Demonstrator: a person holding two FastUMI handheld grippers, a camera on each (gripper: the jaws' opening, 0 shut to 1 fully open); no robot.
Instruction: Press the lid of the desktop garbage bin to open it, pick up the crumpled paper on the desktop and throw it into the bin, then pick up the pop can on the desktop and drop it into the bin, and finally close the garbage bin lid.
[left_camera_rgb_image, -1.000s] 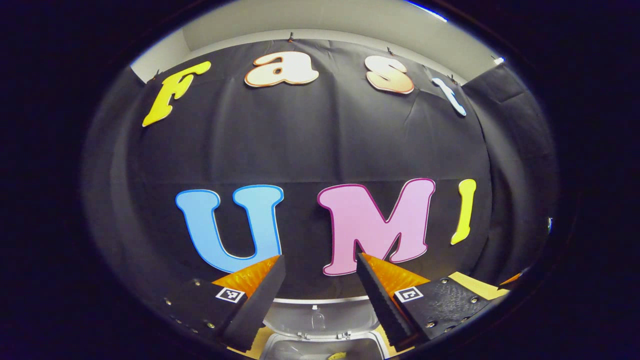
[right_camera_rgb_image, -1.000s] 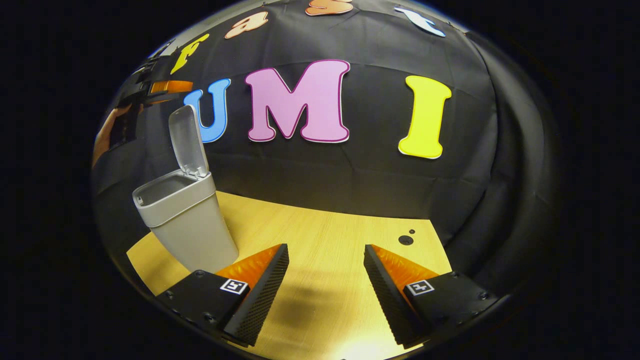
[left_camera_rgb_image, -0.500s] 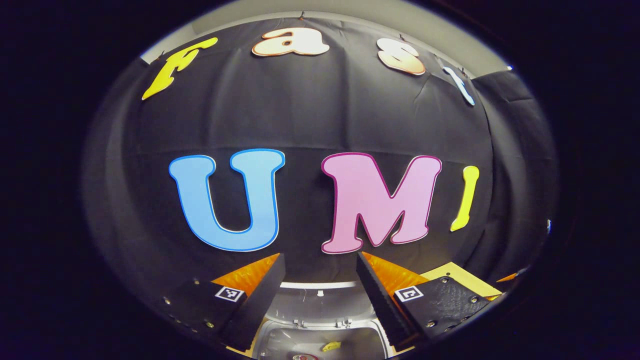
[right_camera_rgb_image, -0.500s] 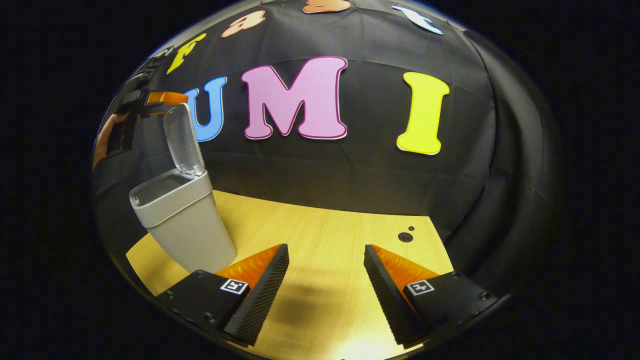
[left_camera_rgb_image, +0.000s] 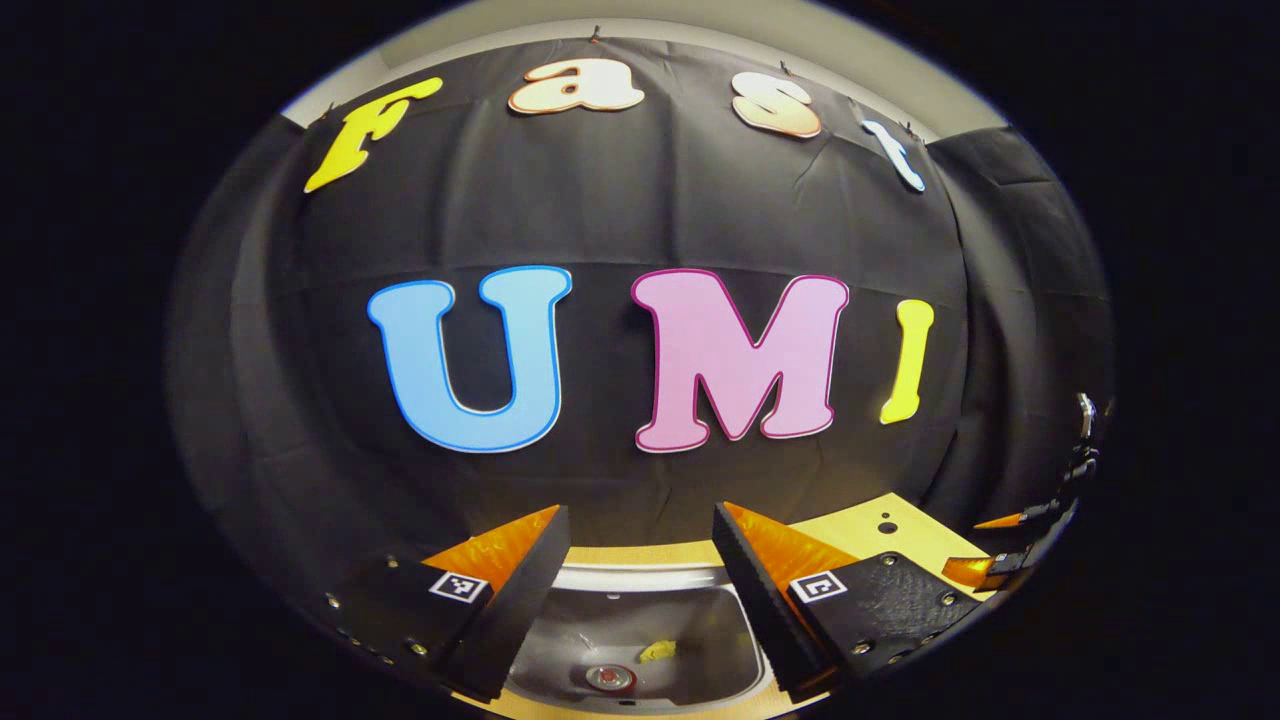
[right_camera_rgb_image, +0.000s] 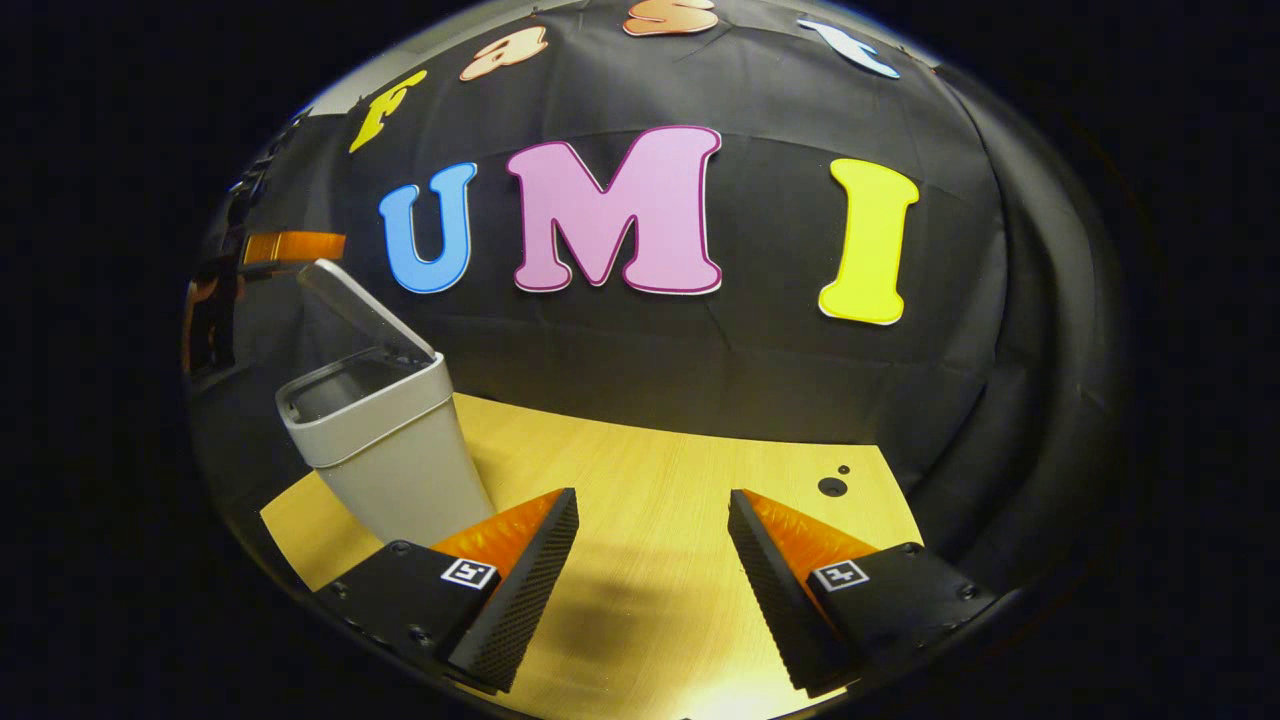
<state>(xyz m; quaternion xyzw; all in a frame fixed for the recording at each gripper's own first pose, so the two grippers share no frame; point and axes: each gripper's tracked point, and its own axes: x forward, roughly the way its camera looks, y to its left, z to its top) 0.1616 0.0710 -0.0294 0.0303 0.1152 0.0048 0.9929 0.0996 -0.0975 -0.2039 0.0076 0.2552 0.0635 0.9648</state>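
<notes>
The grey bin (right_camera_rgb_image: 400, 470) stands on the wooden table at the left of the right gripper view. Its lid (right_camera_rgb_image: 360, 310) leans about halfway down over the opening. The left gripper's finger (right_camera_rgb_image: 295, 245) rests at the lid's raised free edge. In the left gripper view my left gripper (left_camera_rgb_image: 640, 515) is open, and the bin's pale rim (left_camera_rgb_image: 640, 578) lies between its fingers. Below the rim, inside the bin, I see the pop can's top (left_camera_rgb_image: 608, 678) and a small yellow scrap (left_camera_rgb_image: 657, 651). My right gripper (right_camera_rgb_image: 652, 495) is open over bare table.
The wooden table (right_camera_rgb_image: 660, 470) runs back to the black cloth wall, with two small dark holes (right_camera_rgb_image: 832, 486) near its far right corner. In the left gripper view the right gripper (left_camera_rgb_image: 1000, 550) shows at the right edge, over the table's corner.
The lid has tipped from upright to about halfway down. My left gripper moved with it and now looks deeper into the bin. The right gripper has barely moved.
</notes>
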